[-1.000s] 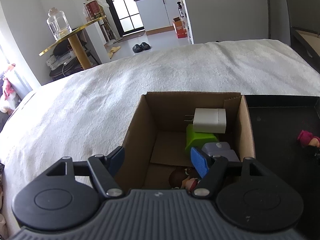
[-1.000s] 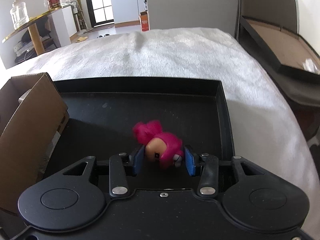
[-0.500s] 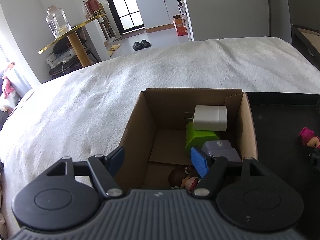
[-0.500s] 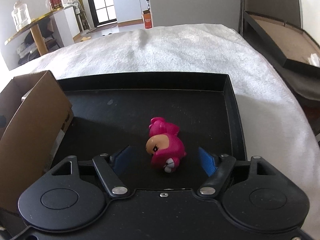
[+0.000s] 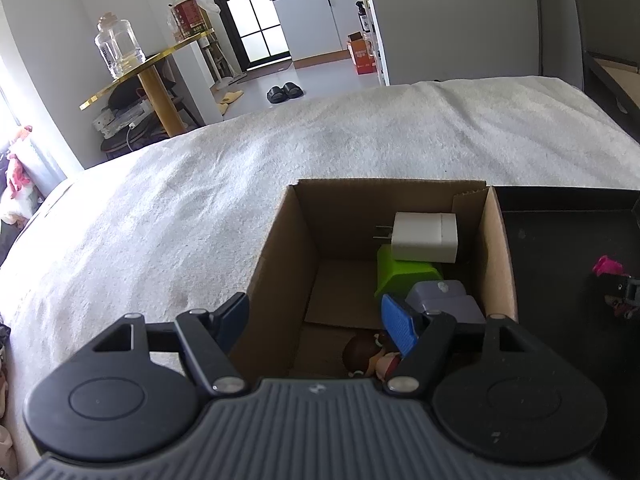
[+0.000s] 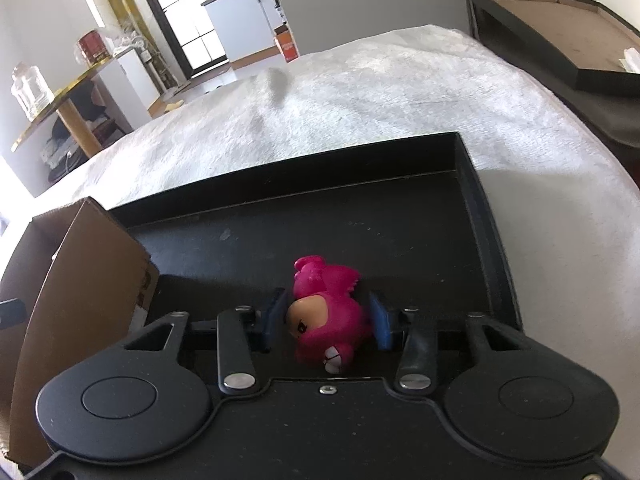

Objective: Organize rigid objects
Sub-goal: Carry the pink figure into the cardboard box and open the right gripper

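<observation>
My right gripper (image 6: 326, 322) is shut on a pink toy figure (image 6: 326, 312) over the black tray (image 6: 464, 184). The figure also shows at the right edge of the left wrist view (image 5: 608, 266). My left gripper (image 5: 316, 322) is open and empty, hovering over the near edge of a cardboard box (image 5: 280, 248). The box holds a white charger (image 5: 424, 237), a green block (image 5: 404, 276), a grey object (image 5: 444, 300) and a brown-haired figure (image 5: 370, 358). The box's side also shows in the right wrist view (image 6: 84, 288).
Box and tray sit side by side on a white fluffy blanket (image 5: 200, 208). A gold-edged side table with a glass jar (image 5: 118, 50) stands at the far left. A dark framed board (image 6: 560, 40) lies beyond the bed on the right.
My right gripper opened around the pink figure half a second ago and has now shut on it again, tilting left. The left gripper has stayed open over the box.
</observation>
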Motion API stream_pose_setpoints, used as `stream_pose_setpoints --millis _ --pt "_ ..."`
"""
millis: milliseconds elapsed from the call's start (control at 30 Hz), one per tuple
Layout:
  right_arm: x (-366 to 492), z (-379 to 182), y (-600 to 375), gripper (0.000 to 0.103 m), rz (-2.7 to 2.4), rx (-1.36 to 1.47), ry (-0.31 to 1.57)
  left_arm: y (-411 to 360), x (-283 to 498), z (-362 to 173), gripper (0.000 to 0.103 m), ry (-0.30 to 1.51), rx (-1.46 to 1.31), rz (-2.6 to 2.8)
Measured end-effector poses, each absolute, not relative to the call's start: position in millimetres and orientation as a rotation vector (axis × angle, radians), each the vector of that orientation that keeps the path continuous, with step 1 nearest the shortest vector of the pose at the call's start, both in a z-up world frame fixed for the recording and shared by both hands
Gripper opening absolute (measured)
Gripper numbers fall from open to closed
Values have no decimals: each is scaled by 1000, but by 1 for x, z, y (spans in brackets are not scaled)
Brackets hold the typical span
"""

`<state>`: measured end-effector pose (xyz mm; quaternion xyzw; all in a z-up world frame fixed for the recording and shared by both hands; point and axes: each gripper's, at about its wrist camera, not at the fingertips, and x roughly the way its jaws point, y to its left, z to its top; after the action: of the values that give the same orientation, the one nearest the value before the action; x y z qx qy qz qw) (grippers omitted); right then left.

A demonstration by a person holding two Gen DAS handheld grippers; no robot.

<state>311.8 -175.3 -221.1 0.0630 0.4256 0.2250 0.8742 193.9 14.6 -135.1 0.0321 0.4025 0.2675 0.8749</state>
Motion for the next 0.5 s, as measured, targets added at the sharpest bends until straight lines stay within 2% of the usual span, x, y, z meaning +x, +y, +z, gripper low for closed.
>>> stream_pose_setpoints --millis 500 --pt "297 -169 -140 43 522 56 755 37 177 -127 72 800 19 574"
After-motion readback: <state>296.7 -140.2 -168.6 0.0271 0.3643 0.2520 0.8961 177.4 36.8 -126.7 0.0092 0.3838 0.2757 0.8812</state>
